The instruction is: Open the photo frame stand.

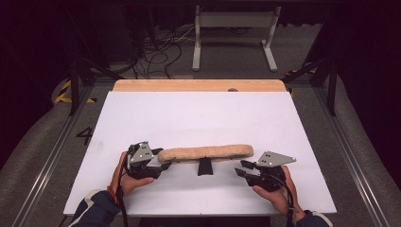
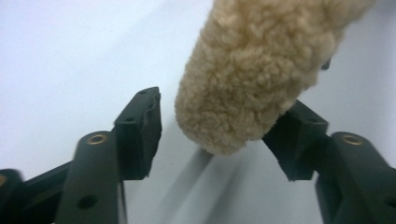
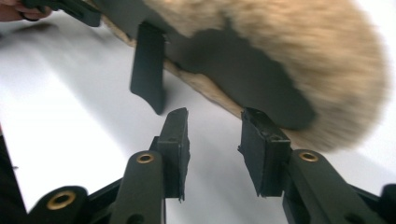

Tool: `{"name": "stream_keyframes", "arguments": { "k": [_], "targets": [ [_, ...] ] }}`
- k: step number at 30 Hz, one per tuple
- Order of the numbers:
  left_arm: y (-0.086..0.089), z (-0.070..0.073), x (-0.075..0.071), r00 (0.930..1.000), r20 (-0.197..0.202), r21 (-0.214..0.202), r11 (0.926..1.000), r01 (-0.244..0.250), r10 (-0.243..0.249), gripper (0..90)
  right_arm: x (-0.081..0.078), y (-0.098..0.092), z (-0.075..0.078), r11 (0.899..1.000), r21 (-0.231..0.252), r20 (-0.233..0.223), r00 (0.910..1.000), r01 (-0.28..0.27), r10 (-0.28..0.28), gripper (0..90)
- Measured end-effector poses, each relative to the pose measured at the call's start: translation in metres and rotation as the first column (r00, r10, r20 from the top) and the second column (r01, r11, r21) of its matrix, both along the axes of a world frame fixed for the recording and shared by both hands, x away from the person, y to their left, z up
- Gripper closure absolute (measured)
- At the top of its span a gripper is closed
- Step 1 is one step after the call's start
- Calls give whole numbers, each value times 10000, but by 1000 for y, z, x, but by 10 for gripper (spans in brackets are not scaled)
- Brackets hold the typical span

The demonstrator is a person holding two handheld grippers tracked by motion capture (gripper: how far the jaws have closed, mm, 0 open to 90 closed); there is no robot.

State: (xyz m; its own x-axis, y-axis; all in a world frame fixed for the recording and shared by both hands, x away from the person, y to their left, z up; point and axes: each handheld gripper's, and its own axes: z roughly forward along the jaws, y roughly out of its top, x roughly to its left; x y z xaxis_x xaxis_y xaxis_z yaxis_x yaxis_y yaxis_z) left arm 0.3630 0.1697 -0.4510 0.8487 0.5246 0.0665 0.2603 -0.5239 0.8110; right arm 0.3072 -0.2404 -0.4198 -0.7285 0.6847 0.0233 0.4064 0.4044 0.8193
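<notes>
A long tan fleece pad (image 1: 205, 152) lies across the white board (image 1: 198, 118), with a black tab (image 1: 204, 167) sticking out at its middle. My left gripper (image 1: 161, 159) is at the pad's left end, open. In the left gripper view that fleece end (image 2: 261, 70) sits between the jaws of the left gripper (image 2: 224, 100) and rests near the right one. My right gripper (image 1: 241, 168) is open just short of the pad's right end. In the right gripper view the pad's fleece (image 3: 289, 37), black underside (image 3: 243, 70) and tab (image 3: 148, 65) lie beyond the right gripper (image 3: 215, 113).
The white board lies on a wooden table whose edge (image 1: 198, 85) shows at the back. Behind it on the floor are loose cables (image 1: 161, 56) and a white stand (image 1: 234, 38). Metal rails run along both sides. A hand (image 3: 18, 9) shows far off.
</notes>
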Motion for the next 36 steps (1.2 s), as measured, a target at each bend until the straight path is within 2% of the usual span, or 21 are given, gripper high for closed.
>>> {"name": "stream_keyframes", "arguments": {
  "k": [7,12,17,23,28,32,36],
  "targets": [
    [0,1,-2,10000,39,18,10000,-27,27,312,-4,-28,3,9979,197,216,9979,610,-614,589],
    [5,2,-8,10000,23,-47,10000,-33,33,284,-3,-39,4,9942,236,401,9936,1046,-1054,564],
    [12,7,-15,9998,140,-336,9994,-106,111,263,-3,-40,7,9915,139,765,9885,1296,-1303,512],
    [16,9,-18,9998,98,-480,9987,-155,160,241,-2,-39,7,9907,83,862,9869,1360,-1362,488],
    [14,7,-18,9999,53,-296,9995,-96,98,239,3,-41,5,9900,245,769,9872,1386,-1401,453],
    [15,7,-18,9999,33,-332,9994,-115,116,238,6,-40,5,9891,78,719,9865,1472,-1474,439],
    [17,7,-19,9999,37,-296,9994,-154,155,237,7,-40,5,9875,105,792,9844,1570,-1573,425]
  ]
}}
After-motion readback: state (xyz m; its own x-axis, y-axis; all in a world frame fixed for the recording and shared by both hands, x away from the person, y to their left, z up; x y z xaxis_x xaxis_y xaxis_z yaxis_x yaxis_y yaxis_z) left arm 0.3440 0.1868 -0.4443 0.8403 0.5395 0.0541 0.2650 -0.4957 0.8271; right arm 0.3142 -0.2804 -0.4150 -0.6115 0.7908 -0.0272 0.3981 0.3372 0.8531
